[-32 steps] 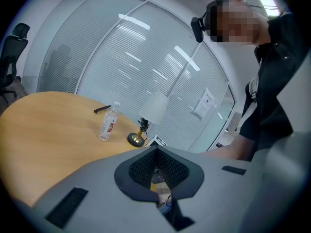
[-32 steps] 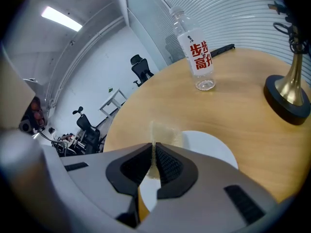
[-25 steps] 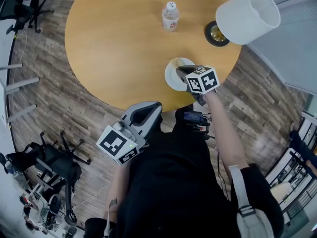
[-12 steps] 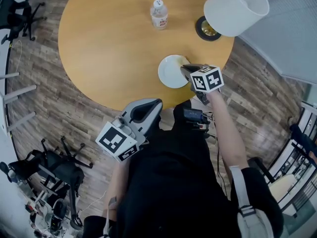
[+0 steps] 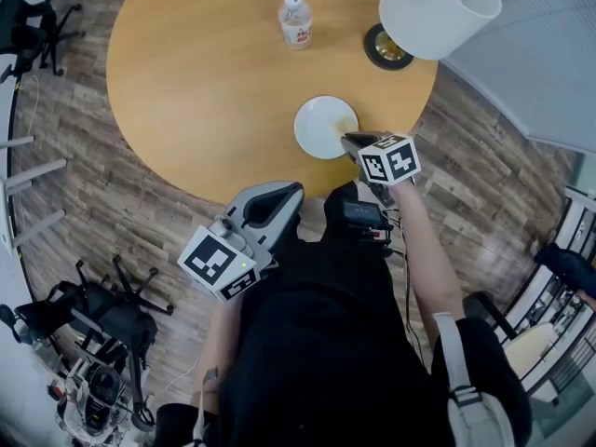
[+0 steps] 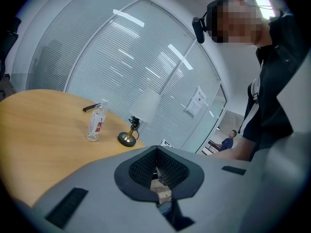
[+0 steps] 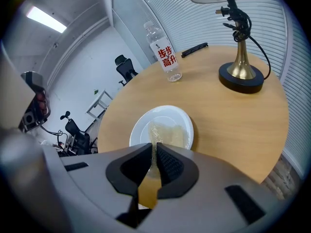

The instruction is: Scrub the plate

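A white plate [image 5: 321, 127] sits near the front edge of the round wooden table [image 5: 205, 82]. A thin yellow cloth [image 7: 167, 134] lies spread on the plate [image 7: 141, 130], and its near end runs up between my right gripper's jaws. My right gripper [image 7: 154, 148] is shut on that cloth. In the head view it [image 5: 354, 142] hangs at the plate's near right rim. My left gripper [image 5: 282, 196] is held off the table by the person's body, its jaws together with nothing in them [image 6: 156, 152].
A water bottle [image 5: 295, 19] stands at the table's far side. A lamp with a white shade [image 5: 438, 12] and a brass base [image 7: 241, 74] stands at the back right, with a black flat item [image 7: 194, 49] behind it. Office chairs [image 5: 102, 310] stand on the wood floor at left.
My right gripper has drawn back across the plate toward the table's near edge, dragging the cloth with it. The left gripper has barely moved.
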`<control>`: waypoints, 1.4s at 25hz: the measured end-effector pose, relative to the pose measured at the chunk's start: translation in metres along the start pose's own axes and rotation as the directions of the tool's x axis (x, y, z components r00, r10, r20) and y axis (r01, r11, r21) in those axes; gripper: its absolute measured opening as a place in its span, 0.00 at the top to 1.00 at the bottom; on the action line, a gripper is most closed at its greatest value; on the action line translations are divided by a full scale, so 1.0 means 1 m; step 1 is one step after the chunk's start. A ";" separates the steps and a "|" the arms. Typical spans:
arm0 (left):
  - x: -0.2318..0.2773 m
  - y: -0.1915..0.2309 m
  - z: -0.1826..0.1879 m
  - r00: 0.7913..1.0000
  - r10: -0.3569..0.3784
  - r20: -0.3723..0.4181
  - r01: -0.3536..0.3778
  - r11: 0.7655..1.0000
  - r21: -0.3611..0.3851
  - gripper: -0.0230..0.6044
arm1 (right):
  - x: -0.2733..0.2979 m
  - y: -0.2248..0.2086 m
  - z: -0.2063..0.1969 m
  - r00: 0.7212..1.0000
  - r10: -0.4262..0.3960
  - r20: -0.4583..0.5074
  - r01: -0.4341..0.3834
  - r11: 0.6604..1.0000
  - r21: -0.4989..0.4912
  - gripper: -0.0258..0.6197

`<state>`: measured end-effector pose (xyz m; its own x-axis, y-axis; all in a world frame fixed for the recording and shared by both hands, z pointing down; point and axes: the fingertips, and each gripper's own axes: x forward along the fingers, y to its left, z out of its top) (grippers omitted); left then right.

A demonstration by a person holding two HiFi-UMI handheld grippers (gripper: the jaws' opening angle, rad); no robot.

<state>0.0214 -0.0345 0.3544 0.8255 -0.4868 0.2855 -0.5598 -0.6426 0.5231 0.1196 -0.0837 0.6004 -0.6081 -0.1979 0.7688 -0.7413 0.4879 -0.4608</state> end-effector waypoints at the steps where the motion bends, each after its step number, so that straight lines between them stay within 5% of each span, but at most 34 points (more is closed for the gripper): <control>1: 0.000 0.000 0.000 1.000 0.000 0.001 0.000 1.000 -0.001 0.95 | 0.000 0.002 -0.003 1.000 0.002 -0.004 -0.002 1.000 0.001 0.92; 12: -0.006 -0.008 -0.006 1.000 -0.005 0.002 0.005 1.000 -0.003 0.94 | 0.016 0.043 -0.023 0.997 0.073 -0.037 -0.073 0.997 -0.011 0.92; 35: -0.035 0.007 -0.016 0.999 0.036 0.007 -0.036 0.999 -0.022 0.95 | 0.060 0.088 0.012 0.987 0.155 -0.047 -0.158 0.985 -0.075 0.92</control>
<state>-0.0108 -0.0123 0.3611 0.8044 -0.5139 0.2982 -0.5873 -0.6118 0.5299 0.0148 -0.0630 0.6002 -0.7015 -0.0800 0.7082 -0.6125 0.5757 -0.5416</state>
